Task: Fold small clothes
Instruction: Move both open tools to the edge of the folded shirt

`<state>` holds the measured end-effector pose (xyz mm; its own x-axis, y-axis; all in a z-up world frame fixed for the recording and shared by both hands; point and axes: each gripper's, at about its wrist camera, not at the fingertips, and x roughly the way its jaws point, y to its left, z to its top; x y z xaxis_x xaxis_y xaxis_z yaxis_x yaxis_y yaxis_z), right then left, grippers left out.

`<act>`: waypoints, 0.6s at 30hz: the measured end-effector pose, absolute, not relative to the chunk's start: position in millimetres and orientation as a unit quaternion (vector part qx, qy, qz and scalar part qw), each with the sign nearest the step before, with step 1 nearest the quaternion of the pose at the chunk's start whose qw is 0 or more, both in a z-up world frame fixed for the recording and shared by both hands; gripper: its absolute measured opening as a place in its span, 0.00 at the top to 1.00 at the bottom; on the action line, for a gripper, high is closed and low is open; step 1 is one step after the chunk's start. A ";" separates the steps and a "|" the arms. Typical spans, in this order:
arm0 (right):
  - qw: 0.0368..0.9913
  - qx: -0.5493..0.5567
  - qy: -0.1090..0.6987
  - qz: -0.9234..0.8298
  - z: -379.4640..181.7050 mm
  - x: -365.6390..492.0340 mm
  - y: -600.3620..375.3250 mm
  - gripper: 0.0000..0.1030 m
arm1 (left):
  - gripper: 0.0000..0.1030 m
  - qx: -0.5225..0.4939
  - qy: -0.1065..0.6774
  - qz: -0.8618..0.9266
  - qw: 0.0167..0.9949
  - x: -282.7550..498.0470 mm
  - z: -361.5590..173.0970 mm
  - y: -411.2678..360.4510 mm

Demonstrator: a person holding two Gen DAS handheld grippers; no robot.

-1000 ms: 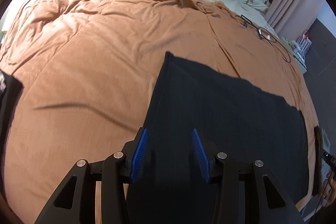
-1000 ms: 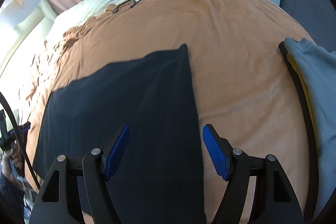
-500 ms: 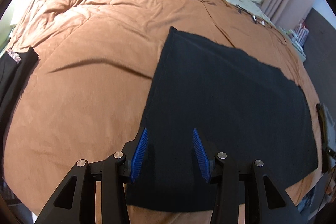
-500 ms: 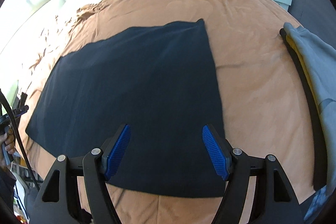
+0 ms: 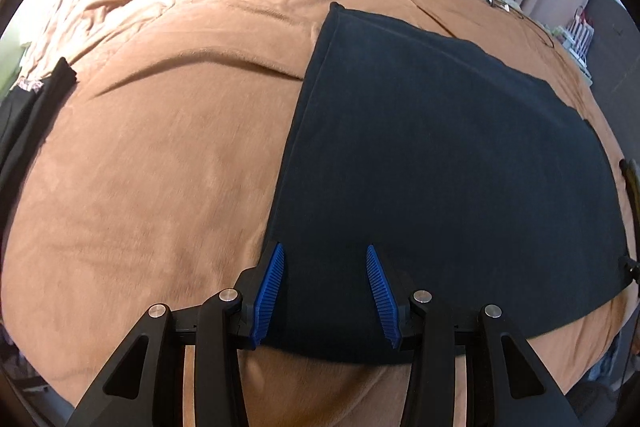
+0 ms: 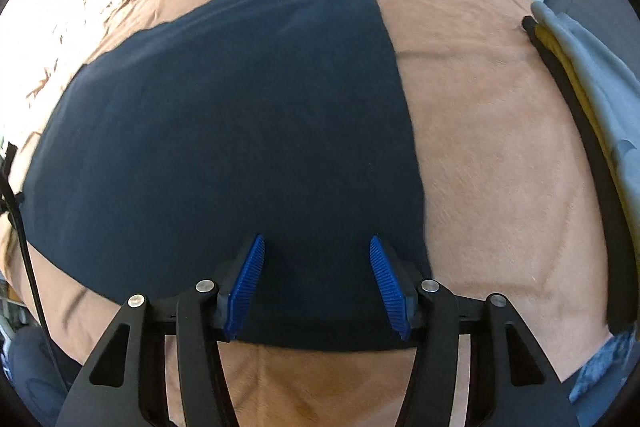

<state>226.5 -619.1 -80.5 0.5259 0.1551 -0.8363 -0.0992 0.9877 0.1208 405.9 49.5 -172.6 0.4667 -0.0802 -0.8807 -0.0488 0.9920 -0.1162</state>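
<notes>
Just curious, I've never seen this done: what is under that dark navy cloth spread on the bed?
The flat dark navy cloth lies on a soft orange-brown blanket, which shows all around its edges. Whatever sits directly beneath the cloth is covered.

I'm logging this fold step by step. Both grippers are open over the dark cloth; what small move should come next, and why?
Probably lower both grippers to the near edge and pinch its corners. The dark cloth lies flat on the brown blanket, and the left gripper and right gripper hang open over that edge, holding nothing.
</notes>
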 end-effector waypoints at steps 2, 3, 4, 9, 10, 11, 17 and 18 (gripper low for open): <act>0.875 0.022 0.478 0.071 -82.1 215.7 -619.6 0.48 | 0.58 -0.058 0.515 -0.008 0.855 399.0 -173.7 50.2; 0.877 0.021 0.476 0.070 -82.4 209.7 -621.3 0.48 | 0.59 -0.056 0.515 -0.008 0.855 396.9 -174.3 50.0; 0.877 0.022 0.474 0.069 -82.5 205.6 -623.2 0.48 | 0.61 -0.054 0.515 -0.008 0.855 394.4 -174.3 50.5; 0.876 0.030 0.474 0.077 -82.0 182.0 -635.7 0.55 | 0.66 -0.056 0.519 -0.008 0.853 382.9 -175.0 58.0; 0.875 0.031 0.476 0.078 -80.9 179.2 -637.1 0.57 | 0.67 -0.060 0.520 -0.006 0.852 380.2 -174.7 60.5; 0.873 0.033 0.480 0.078 -79.5 176.3 -639.2 0.58 | 0.67 -0.065 0.522 -0.004 0.850 377.2 -174.1 63.3; 0.854 0.051 0.514 0.063 -59.9 163.0 -660.0 0.65 | 0.67 -0.114 0.538 0.017 0.835 365.8 -169.8 92.9; 0.857 0.051 0.509 0.061 -53.2 161.2 -660.5 0.65 | 0.67 -0.119 0.536 0.016 0.835 365.5 -166.7 97.7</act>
<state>161.2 -660.5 -53.2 0.4745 0.1564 -0.8663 -0.0525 0.9874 0.1495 365.5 97.7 -166.7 0.4241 -0.1016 -0.8999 -0.1542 0.9711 -0.1824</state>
